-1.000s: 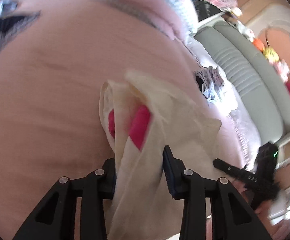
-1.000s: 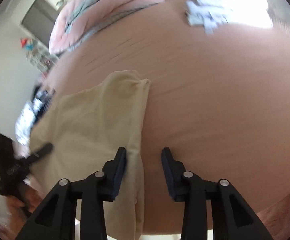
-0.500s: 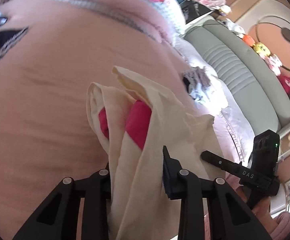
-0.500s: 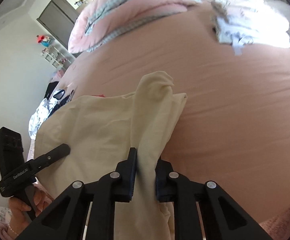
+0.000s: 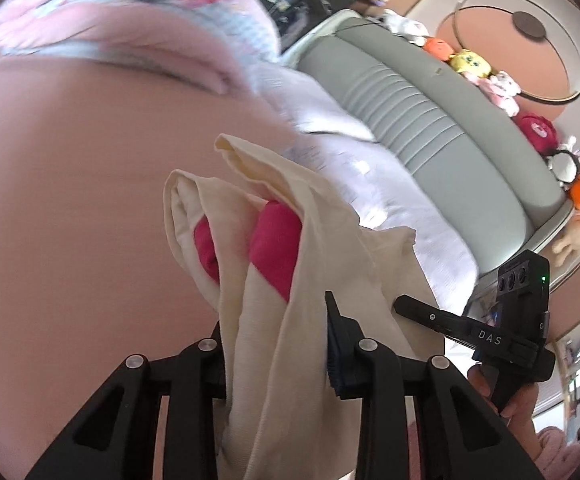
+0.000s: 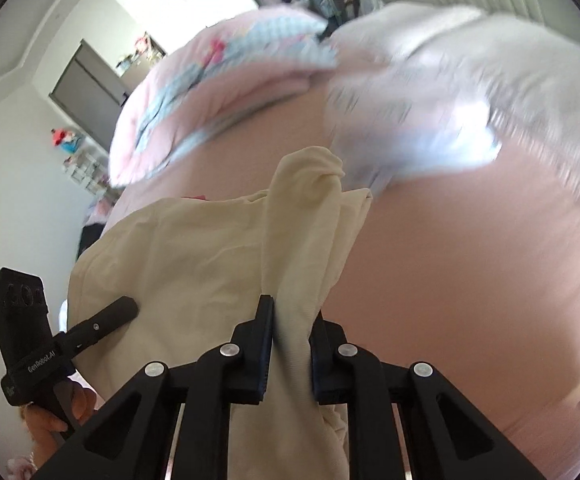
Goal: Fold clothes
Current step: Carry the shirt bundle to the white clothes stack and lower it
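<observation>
Fingers [image 5: 336, 344] of both grippers pinch the cream cotton garment with pink lining [image 5: 290, 280], lifted above the pink bed [image 5: 69, 200]. Best keep both grips level, cloth taut, then lay it flat before folding.

a pale cream garment [image 5: 302, 320] with bright pink patches is seen bunched into loose vertical folds and lifted above a pink bed sheet [image 5: 69, 200]. in the right wrist view its broad cream panel [image 6: 193, 264] is spread leftward, with one rolled end raised toward the pillows.
</observation>
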`<control>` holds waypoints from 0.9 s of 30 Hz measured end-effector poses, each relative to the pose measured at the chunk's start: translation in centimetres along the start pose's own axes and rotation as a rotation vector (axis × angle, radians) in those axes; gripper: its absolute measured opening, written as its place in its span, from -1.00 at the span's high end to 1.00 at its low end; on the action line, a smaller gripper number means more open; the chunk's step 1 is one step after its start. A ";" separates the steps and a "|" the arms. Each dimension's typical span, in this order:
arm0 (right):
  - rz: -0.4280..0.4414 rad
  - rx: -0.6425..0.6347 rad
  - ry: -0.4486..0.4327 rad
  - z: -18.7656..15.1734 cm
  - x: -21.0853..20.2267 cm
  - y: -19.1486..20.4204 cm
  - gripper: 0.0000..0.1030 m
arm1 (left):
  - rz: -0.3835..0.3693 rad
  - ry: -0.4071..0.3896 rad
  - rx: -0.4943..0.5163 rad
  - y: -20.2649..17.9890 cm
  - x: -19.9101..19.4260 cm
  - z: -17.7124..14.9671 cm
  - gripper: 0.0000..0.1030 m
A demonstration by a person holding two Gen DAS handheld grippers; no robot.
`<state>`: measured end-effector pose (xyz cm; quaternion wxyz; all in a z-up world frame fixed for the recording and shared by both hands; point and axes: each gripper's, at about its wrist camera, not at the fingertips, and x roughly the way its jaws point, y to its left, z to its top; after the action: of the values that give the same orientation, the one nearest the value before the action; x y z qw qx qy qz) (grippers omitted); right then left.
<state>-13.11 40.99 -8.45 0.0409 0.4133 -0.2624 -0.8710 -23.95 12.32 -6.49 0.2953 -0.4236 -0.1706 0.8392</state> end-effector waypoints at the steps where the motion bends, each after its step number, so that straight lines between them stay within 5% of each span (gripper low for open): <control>1: -0.010 -0.005 -0.016 2.0 -0.5 -0.9 0.72 | -0.009 0.000 0.010 -1.0 1.3 1.5 0.46; 7: -0.074 -0.007 -0.104 12.4 -2.5 -5.5 0.71 | -0.074 -0.035 0.036 -5.6 8.6 10.1 0.46; 14: -0.093 0.002 -0.150 20.4 0.0 -10.9 0.71 | -0.096 -0.038 0.021 -6.1 16.3 14.7 0.45; 22: -0.154 0.039 -0.106 22.2 8.7 -17.7 0.67 | -0.054 0.037 -0.034 -2.3 25.7 14.7 0.33; 25: -0.087 0.137 -0.121 21.8 8.9 -20.1 0.52 | -0.120 0.061 -0.083 -0.6 24.7 15.3 0.21; 27: -0.058 0.175 -0.166 21.7 7.4 -20.9 0.52 | -0.096 0.017 -0.057 -0.3 22.3 15.9 0.16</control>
<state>-31.01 66.05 -12.55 -0.0424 0.3493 -0.3276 -0.8769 -47.18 26.24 -10.66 0.3244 -0.4302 -0.2120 0.8153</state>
